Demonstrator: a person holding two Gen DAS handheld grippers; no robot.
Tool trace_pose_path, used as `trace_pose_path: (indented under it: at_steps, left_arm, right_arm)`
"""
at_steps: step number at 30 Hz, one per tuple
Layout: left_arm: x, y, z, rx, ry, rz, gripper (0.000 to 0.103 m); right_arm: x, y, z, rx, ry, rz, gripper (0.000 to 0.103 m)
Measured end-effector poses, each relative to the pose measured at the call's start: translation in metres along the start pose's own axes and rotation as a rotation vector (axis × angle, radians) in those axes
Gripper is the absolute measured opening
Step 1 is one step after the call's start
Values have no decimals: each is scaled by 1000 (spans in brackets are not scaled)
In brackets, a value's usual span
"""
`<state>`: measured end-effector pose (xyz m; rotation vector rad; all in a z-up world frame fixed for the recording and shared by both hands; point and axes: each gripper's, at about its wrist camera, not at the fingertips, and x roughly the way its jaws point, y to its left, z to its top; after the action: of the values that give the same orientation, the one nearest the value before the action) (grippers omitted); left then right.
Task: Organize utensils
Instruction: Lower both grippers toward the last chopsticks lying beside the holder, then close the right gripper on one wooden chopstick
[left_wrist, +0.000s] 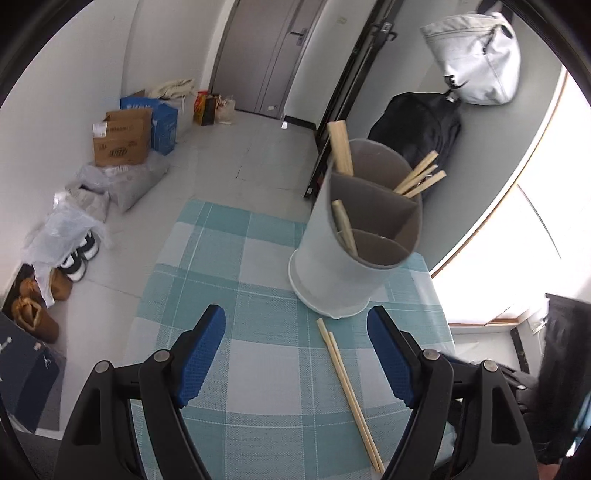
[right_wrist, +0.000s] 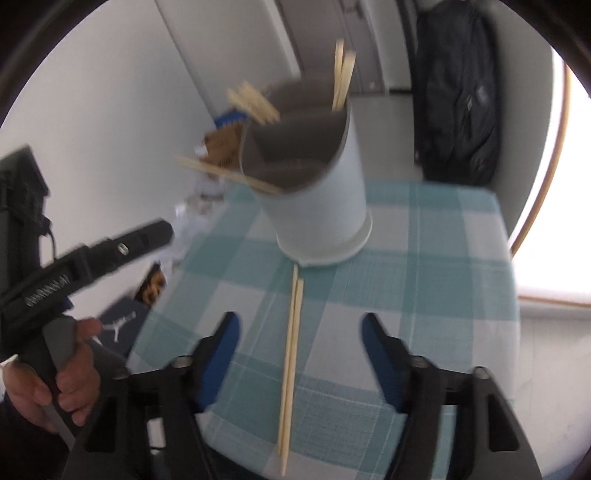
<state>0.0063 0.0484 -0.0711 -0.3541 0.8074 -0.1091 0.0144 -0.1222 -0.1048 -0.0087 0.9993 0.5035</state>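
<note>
While the left gripper (left_wrist: 295, 350) is hanging tilted down over the checked cloth (left_wrist: 236, 280) with its jaws wide and empty, the pair of chopsticks (left_wrist: 347, 395) is lying just before the holder (left_wrist: 343, 266); they are looking thin, stiff, light and likely to roll. In the right wrist view, the right gripper (right_wrist: 299, 343) is pointing steeply down, its jaws standing apart on both sides of the pair without touching, so I would take them near the middle, both together.
</note>
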Motion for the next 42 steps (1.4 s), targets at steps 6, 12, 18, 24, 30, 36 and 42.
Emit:
trace_pose_path:
  at_steps: [6, 12, 18, 24, 30, 36, 42]
  left_arm:
    - [12, 20, -3, -24, 33, 59, 75]
    - [22, 35, -7, -82, 109, 81, 75]
    - [27, 35, -11, -61, 154, 113, 75]
    - [30, 52, -12, -127, 193, 114, 75]
    - [30, 55, -11, -151, 205, 107, 75]
    - [30, 56, -10, -160, 206, 95, 75]
    - [32, 64, -9, -186, 219, 96, 75]
  right_arm:
    - [50, -2, 10, 7, 142, -29, 38]
    - [80, 4, 17, -38, 209, -75, 21]
    - [87, 11, 19, -77, 226, -108, 14]
    - [86, 16, 20, -71, 218, -90, 13]
    - [84, 22, 17, -94, 209, -98, 13]
    - [94, 36, 22, -176, 228, -142, 14]
    - [103, 45, 34, -201, 236, -182, 14]
